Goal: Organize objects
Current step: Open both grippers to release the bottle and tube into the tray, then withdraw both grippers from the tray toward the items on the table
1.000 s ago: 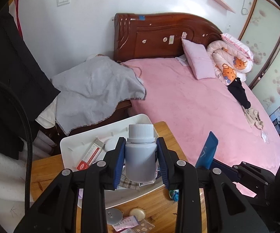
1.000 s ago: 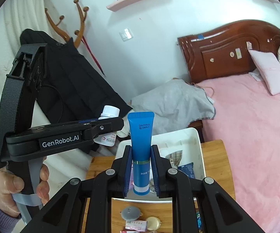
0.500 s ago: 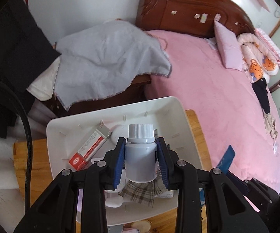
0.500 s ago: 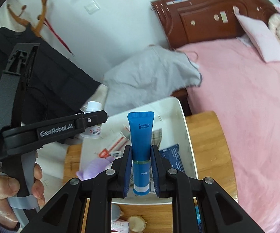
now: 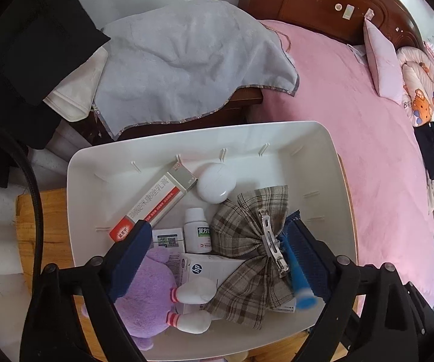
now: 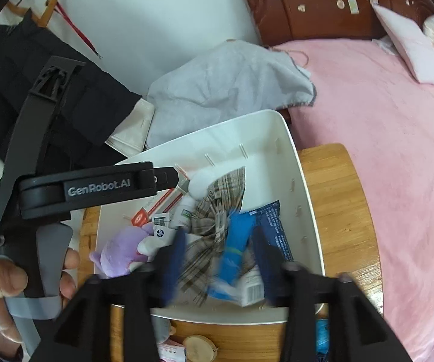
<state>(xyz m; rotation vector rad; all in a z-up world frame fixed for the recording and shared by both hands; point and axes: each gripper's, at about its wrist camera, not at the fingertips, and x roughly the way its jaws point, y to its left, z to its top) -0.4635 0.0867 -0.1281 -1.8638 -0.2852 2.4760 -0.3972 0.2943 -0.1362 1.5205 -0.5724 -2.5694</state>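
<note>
A white bin [image 5: 331,150] [image 6: 286,132] stands on a wooden table. In it lie a small white bottle [image 5: 197,230] [image 6: 183,206], a blue tube [image 5: 297,271] [image 6: 235,250], a plaid bow [image 5: 256,256] [image 6: 214,211], a red-and-white box [image 5: 156,202], a round white case [image 5: 216,182], a purple plush [image 5: 144,298] [image 6: 120,250] and an HP box [image 5: 211,267]. My left gripper [image 5: 220,259] is open and empty above the bin. My right gripper [image 6: 220,256] is open, blurred, with the tube lying loose between its fingers.
The wooden table [image 6: 334,199] sits against a pink bed [image 5: 367,150]. A grey cloth [image 5: 180,69] covers a nightstand behind the bin. A black coat [image 6: 36,90] hangs at left. Small items [image 6: 199,347] lie on the table's near edge.
Both grippers dropped toward the bin and opened. The white bottle left my left gripper and the blue tube left my right gripper; both now lie in the bin.
</note>
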